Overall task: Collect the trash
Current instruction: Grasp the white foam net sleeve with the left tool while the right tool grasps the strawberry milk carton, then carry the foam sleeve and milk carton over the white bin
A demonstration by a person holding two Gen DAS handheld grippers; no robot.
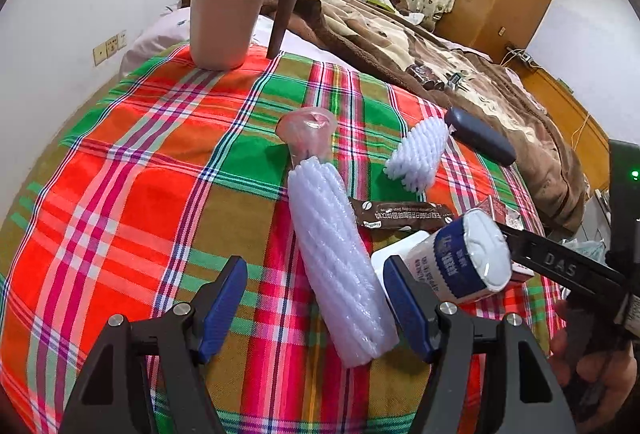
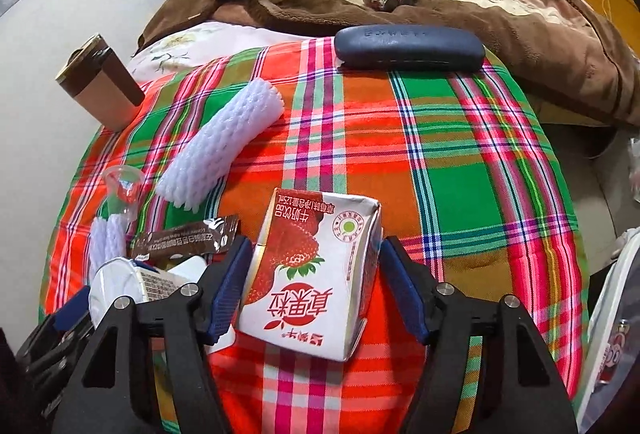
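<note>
Trash lies scattered over a bright plaid cloth [image 2: 440,162] of red, green and orange that covers the desk. Nearest the right tool [image 2: 316,290] is a small strawberry milk carton [image 2: 312,270], white and red with a printed strawberry, its top flaps creased; it lies flat on the cloth between the blue pads [image 2: 228,294]. The left pad is close against the carton's side, while a gap shows at the right pad, so the right tool is released, not clamped.

Left of the carton lie a brown coffee sachet [image 2: 184,240], a clear plastic cup [image 2: 122,190] on its side, and a white foam fruit net [image 2: 220,146] rolled into a ribbed tube. Beyond the carton, at the cloth's far edge, rests a dark blue glasses case [image 2: 408,48]. A brown and beige lidded mug [image 2: 100,82] stands upright at the far left corner.

In the left wrist view, the left tool [image 1: 316,310] stands released above the cloth, with a second, longer foam net [image 1: 340,266] lying between its pads without touching them. A white roll with a blue label [image 1: 464,258] sits just right of that net, tipped on its side against a flat white piece.
</note>
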